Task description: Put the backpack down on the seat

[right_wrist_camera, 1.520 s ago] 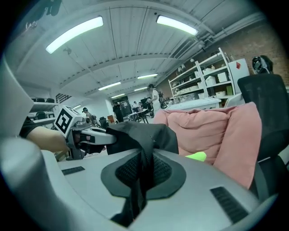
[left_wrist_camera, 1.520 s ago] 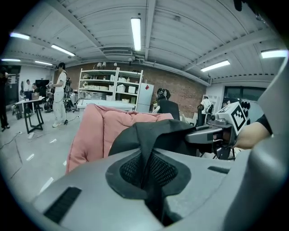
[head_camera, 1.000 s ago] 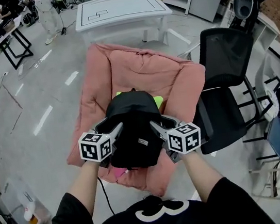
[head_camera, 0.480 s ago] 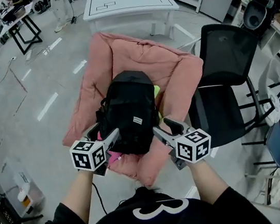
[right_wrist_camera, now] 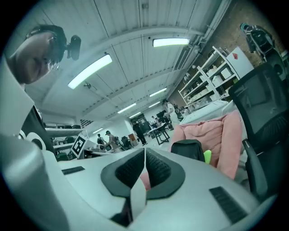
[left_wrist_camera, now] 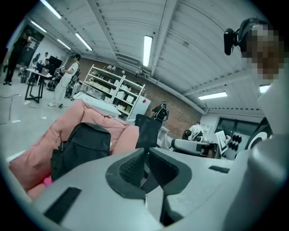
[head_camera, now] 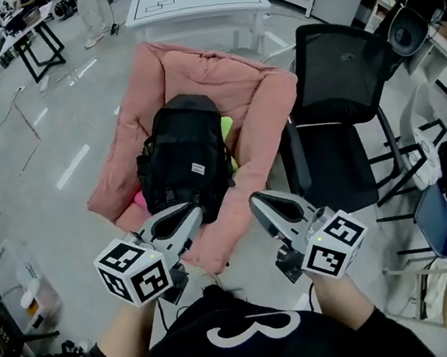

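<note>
Down close to the person, the left gripper [head_camera: 189, 215] and the right gripper [head_camera: 259, 203] hang side by side in the air, tips pointing at the seat. Both sets of jaws are closing. The right fingers have come almost together at their tips. The left ones show a thin gap. Nothing sits between either pair, so neither gripper holds anything.

Just past the tips is the front edge of the pink seat [head_camera: 258, 118]. It is a big, soft cushion chair with puffy sides that stand up.

The black backpack [head_camera: 184, 167] lies on its back in the middle of that seat, top end pointing away. It is apart from both grippers. I think it was put in the dip because the puffy sides will stop it from sliding off. To me the job looks done, and the grippers are held back so they do not bump the bag.

A bit of bright green [head_camera: 227, 127] peeks out beside the bag.

To the right stands a black office chair [head_camera: 333, 74], right beside the seat. Farther off is a white table [head_camera: 188, 0].
</note>
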`<state>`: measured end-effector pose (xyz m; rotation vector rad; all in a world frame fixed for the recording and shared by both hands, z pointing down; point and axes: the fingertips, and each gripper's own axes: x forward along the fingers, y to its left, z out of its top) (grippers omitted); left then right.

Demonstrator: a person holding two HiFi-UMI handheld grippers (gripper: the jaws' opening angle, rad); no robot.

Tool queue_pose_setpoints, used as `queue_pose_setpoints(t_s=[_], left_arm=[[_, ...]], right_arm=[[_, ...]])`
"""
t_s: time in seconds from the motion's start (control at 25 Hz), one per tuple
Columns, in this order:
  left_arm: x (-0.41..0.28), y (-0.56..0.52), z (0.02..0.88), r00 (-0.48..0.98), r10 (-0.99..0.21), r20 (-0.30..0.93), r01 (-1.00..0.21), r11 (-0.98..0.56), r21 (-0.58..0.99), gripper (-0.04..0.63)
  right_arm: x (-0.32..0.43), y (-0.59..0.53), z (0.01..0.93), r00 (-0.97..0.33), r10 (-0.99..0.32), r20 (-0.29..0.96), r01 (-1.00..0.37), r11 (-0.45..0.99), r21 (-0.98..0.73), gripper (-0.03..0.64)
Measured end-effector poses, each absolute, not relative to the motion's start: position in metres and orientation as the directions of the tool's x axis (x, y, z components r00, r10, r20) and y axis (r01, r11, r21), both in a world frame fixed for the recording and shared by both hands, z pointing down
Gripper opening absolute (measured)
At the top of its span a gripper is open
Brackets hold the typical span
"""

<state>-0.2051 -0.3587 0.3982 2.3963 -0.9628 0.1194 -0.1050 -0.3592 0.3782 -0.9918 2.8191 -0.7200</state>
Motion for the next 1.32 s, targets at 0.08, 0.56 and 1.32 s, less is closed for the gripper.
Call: queue_pose_setpoints(t_s=[0.08, 0.56, 1.32], left_arm=[[-0.195, -0.340, 0.377, 0.750, -0.624, 0.221, -0.644, -0.610, 0.462, 0.015], [-0.175, -0.269, 0.321, 0.751, -0.642, 0.155, -0.641, -0.653, 0.403, 0.008], [-0.153, -0.258, 0.320, 0.749, -0.632, 0.200, -0.661, -0.692, 0.289, 0.006]], right_arm=[[-0.096, -0.339, 0.365, -0.796, -0.601, 0.071, -0.566, 0.697, -0.441, 0.011], [-0.084, -0.264, 0.315, -0.814, -0.581, -0.010, -0.539, 0.762, -0.360, 0.005], [-0.071, -0.254, 0.319, -0.808, -0.589, 0.013, -0.561, 0.762, -0.324, 0.005]])
